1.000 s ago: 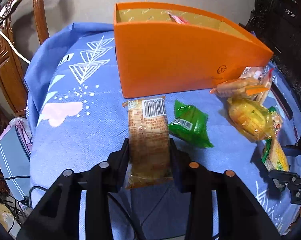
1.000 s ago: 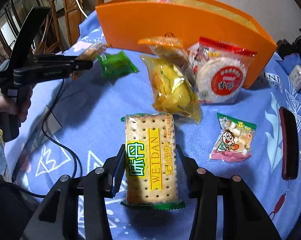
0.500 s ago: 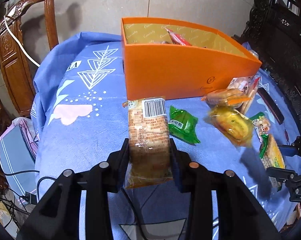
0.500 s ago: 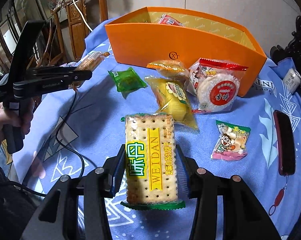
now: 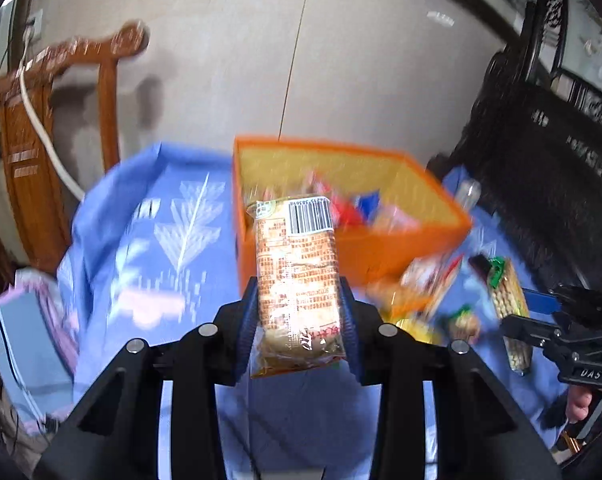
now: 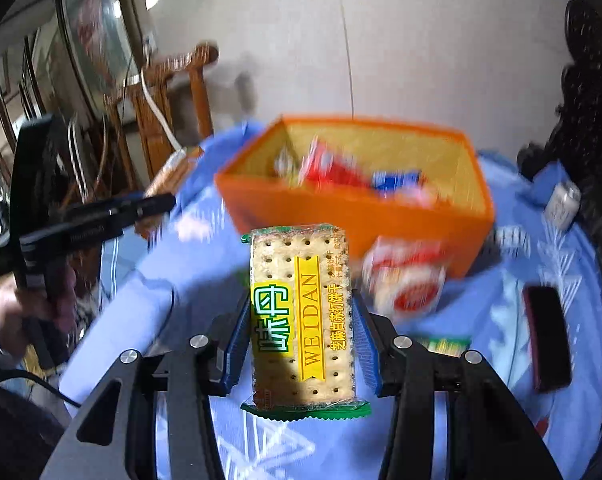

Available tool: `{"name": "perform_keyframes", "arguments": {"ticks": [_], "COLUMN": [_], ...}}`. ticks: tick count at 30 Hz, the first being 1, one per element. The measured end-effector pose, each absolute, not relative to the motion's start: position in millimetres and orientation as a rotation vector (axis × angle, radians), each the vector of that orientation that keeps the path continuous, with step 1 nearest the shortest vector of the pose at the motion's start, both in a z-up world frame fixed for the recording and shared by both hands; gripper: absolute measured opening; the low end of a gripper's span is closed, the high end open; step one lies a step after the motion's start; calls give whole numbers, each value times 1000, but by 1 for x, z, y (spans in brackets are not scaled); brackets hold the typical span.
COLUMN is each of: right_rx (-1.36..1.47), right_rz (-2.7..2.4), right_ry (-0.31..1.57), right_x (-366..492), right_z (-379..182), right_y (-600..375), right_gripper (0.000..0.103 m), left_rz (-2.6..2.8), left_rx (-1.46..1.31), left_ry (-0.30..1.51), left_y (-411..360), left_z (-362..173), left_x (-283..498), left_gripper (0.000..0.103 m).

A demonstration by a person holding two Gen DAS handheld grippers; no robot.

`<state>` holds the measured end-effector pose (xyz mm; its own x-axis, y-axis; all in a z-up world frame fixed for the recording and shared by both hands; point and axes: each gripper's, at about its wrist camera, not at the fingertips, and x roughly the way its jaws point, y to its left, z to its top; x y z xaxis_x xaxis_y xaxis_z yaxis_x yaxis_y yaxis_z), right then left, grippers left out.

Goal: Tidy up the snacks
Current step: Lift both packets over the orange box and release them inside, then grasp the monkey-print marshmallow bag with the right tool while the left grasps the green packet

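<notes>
My left gripper is shut on a brown biscuit packet with a barcode at its far end, held in the air above the blue cloth. My right gripper is shut on a green-edged WEIDAN cracker packet, also lifted. Beyond both stands the orange box, with several red, blue and white snack packets lying inside it. In the right wrist view the left gripper shows at the left with its packet. The right gripper shows at the right edge of the left wrist view.
Loose snacks lie on the blue tablecloth before the box: a red-and-white rice cracker bag and a yellow packet. A dark flat case and a small can lie at right. Wooden chairs and dark carved furniture surround the table.
Both grippers have risen with their packets and tipped up, so the box's inside now shows. The scene is motion-blurred. Neither grip has changed.
</notes>
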<state>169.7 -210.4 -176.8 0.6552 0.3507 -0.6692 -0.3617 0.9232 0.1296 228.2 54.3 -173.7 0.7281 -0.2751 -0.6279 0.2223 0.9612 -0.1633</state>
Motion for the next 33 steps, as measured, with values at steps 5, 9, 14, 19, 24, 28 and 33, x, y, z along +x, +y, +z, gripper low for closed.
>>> {"name": "perform_keyframes", "arguments": {"ticks": [5,9,14,19,24,28,33], "right_rx": [27,10,13,75,151,163,143], "right_rz": [379,360,257,249,161,90,62], "right_ry": [629,554,518,514,677,813,918], "right_x": [217,257,307,283,246,211,197], "right_z": [-137,-113,-95,-108,-167,-218,-260], "right_y": [-221,-220,-226,-250,-281,-298,-303], "right_gripper": [47,47,75,77,77,77,77], "left_rz": [-309,-340,-238,-251,-247,-254,-253], "left_rx": [-70,-37,-79,-122,-150,-168,-133], "left_ry": [635,590,624,619,743,829,920], "left_y": [37,13,6,18,29,34,36], "left_z": [-142,-118,-105,-119,-167,-202,-234], "left_x": [273,325,372,347,306,276,247], "left_gripper": [37,37,96,99,99,99,99]}}
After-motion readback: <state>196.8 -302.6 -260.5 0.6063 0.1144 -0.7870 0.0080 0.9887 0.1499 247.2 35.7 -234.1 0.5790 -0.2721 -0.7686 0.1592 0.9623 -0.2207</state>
